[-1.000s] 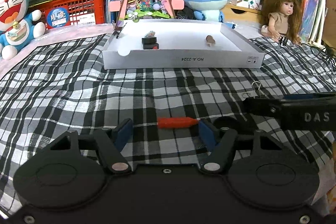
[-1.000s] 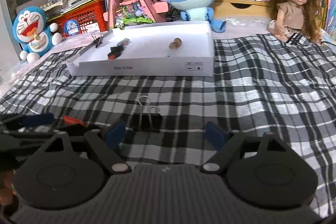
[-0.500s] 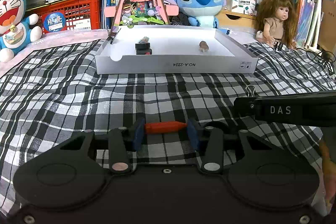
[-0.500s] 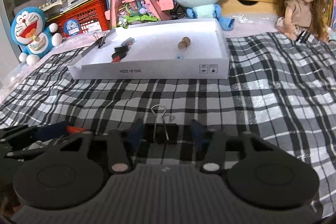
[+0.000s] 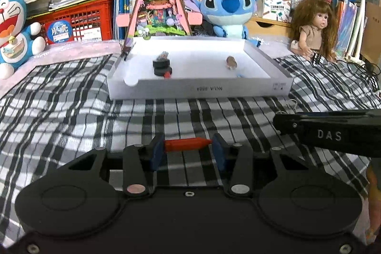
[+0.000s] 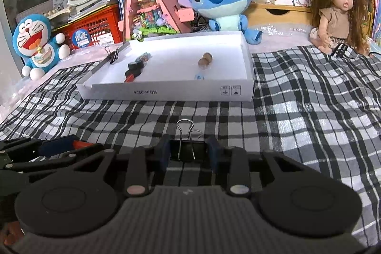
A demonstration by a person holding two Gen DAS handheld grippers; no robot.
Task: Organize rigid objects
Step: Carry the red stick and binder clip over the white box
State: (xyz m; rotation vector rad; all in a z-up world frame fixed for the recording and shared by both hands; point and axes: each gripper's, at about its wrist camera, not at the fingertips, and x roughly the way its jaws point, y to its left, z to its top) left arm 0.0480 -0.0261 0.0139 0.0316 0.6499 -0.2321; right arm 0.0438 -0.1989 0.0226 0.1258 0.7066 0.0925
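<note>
Both black two-finger tongs are closed on something. Left tongs (image 5: 188,151) pinch a short red-orange cylindrical stick (image 5: 187,144) end to end between their blue pads (image 5: 157,154), held crosswise above the black-and-white checked cloth (image 5: 71,116); whether the stick's underside touches the cloth cannot be told. Right tongs (image 6: 188,154) clamp a black metal binder clip (image 6: 187,150) by its sides, the wire handles standing up and forward, the lower part of the clip hidden behind the finger bases.

From the right wrist view the left tongs appear at the lower left edge, cut off, with only a sliver of the red-orange stick showing. From the left wrist view the right tool is just a dark bar lettered DAS entering from the right, its fingers out of frame.

Ahead of both lies a shallow white cardboard box lid (image 6: 166,93) on the cloth. Inside it sit a stack of small black round pieces (image 6: 135,67) with a red bit at the base, a brown rounded object (image 6: 205,59) too small to identify, and a pale blue scrap (image 6: 199,76) partly hidden by the front wall. A second binder clip (image 6: 113,56) grips the lid's left rim.

Behind stand a blue Stitch plush (image 6: 222,1), a Doraemon plush (image 6: 35,44) and a long-haired doll (image 6: 338,13)
</note>
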